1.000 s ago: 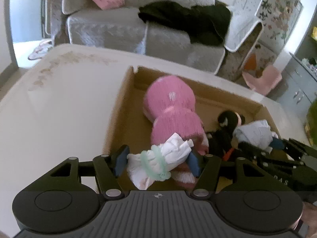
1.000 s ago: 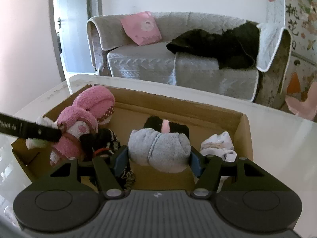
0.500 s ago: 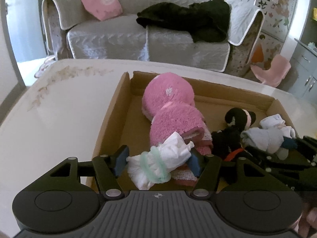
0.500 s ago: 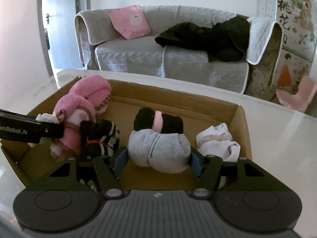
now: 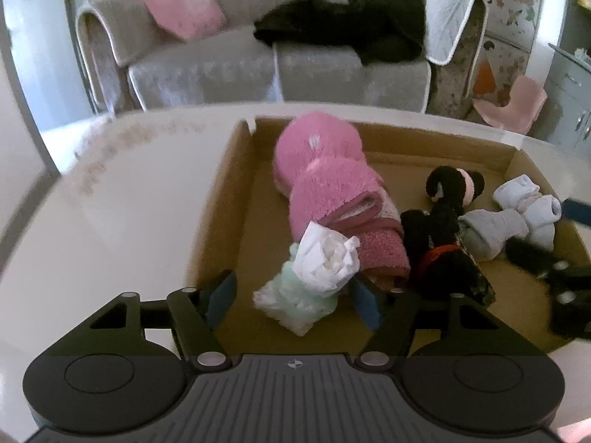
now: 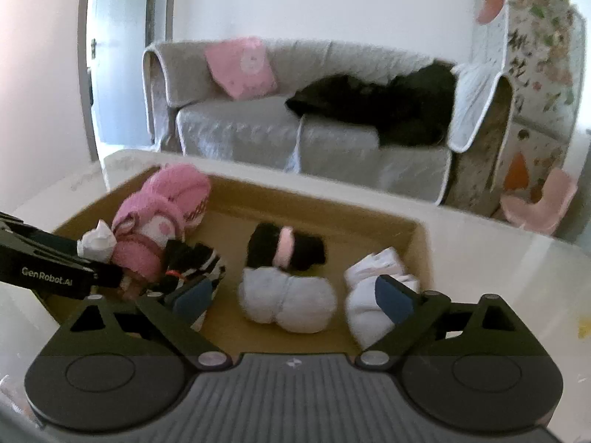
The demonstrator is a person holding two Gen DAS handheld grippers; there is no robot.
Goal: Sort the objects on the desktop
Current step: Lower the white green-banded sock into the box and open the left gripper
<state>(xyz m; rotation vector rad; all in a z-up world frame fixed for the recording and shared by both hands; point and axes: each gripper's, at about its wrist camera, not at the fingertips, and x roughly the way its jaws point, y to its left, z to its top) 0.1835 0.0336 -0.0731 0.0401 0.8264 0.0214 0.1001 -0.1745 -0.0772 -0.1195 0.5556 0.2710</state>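
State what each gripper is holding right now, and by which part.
Nothing is held. The left gripper stands open around the white-and-mint rolled sock bundle; the right gripper is open around the grey rolled sock bundle.

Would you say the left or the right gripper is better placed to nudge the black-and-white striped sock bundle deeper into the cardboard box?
Probably the right gripper: open, its left finger beside the striped bundle. The left gripper straddles the white-and-mint bundle.

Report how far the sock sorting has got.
Done: pink rolls, black pairs and a white pair lie in the cardboard box. In hand: both grippers, left and right, stand open, with the white-green bundle and grey bundle just dropped in. Left: nothing visible outside.
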